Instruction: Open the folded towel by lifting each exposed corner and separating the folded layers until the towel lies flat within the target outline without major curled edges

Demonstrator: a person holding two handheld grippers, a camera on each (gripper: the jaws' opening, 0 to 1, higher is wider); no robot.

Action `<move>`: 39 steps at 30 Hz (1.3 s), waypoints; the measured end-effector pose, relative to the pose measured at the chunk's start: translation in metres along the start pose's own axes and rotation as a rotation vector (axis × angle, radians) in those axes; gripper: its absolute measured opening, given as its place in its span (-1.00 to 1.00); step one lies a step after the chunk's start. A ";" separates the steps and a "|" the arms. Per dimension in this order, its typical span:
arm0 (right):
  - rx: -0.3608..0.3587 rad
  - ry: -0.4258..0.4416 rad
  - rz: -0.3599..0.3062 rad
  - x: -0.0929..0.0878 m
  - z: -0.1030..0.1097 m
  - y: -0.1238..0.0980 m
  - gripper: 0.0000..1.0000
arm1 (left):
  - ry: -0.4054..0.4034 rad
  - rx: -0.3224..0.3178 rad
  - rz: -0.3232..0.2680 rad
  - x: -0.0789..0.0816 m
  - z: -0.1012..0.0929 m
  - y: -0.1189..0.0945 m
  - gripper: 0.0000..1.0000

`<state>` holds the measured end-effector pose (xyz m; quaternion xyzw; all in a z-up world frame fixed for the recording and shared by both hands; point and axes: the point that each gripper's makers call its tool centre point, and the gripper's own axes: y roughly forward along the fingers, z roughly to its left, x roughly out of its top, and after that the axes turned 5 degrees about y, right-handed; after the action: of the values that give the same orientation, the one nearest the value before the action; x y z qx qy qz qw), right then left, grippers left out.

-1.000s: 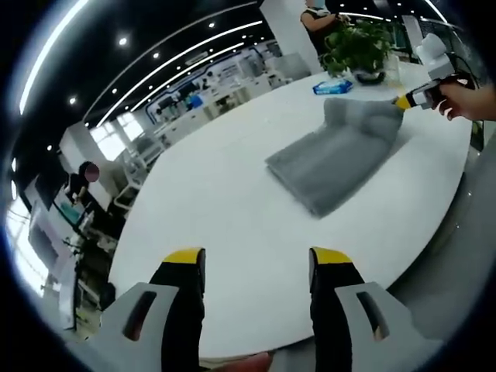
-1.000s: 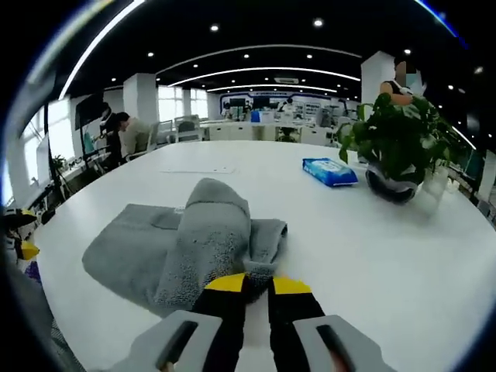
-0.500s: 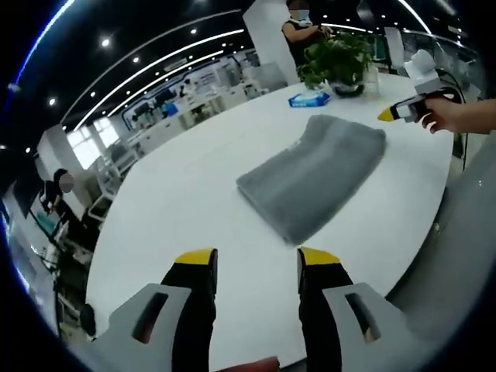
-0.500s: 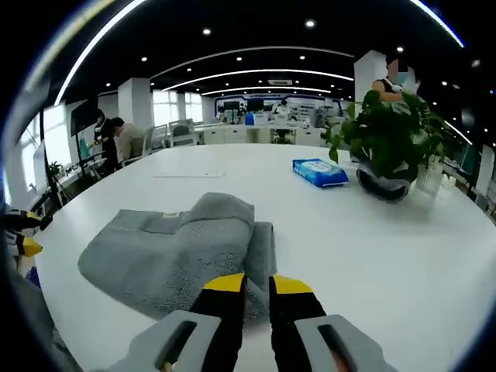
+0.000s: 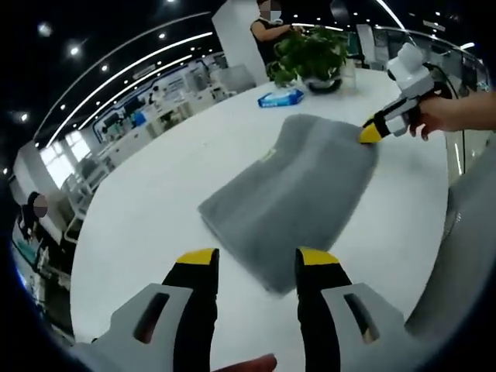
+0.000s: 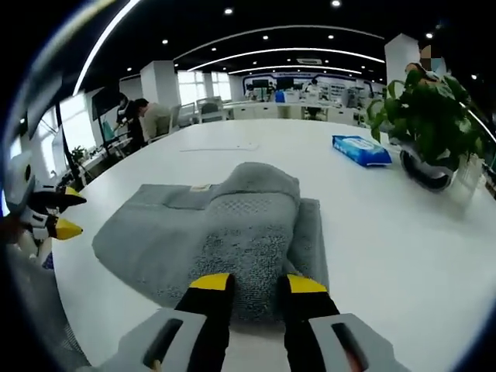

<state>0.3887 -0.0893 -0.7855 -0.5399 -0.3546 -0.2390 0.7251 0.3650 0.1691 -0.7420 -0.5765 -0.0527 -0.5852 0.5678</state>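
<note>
grey towel (image 6: 225, 244), upper layer bunched

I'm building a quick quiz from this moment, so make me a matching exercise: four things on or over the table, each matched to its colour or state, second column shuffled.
Things:
1. towel
2. potted plant
3. tissue pack
4. left gripper

States:
A. blue, lying flat
B. jaws apart, holding nothing
C. grey, partly folded
D. green leaves, dark pot

Pairs: 1-C, 2-D, 3-A, 4-B
</note>
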 end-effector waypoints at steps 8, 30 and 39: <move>0.016 -0.028 0.048 -0.006 0.001 0.001 -0.55 | 0.015 -0.045 0.021 -0.002 -0.007 0.028 -0.34; 0.086 -0.166 0.253 -0.002 -0.002 0.022 -0.66 | -0.066 -0.080 0.101 -0.026 -0.018 0.041 -0.53; 0.118 -0.264 0.358 0.003 0.006 0.032 -0.67 | -0.140 -0.048 0.086 -0.034 -0.028 0.027 -0.54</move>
<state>0.4126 -0.0736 -0.8019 -0.5775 -0.3583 -0.0128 0.7335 0.3568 0.1599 -0.7928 -0.6311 -0.0534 -0.5195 0.5735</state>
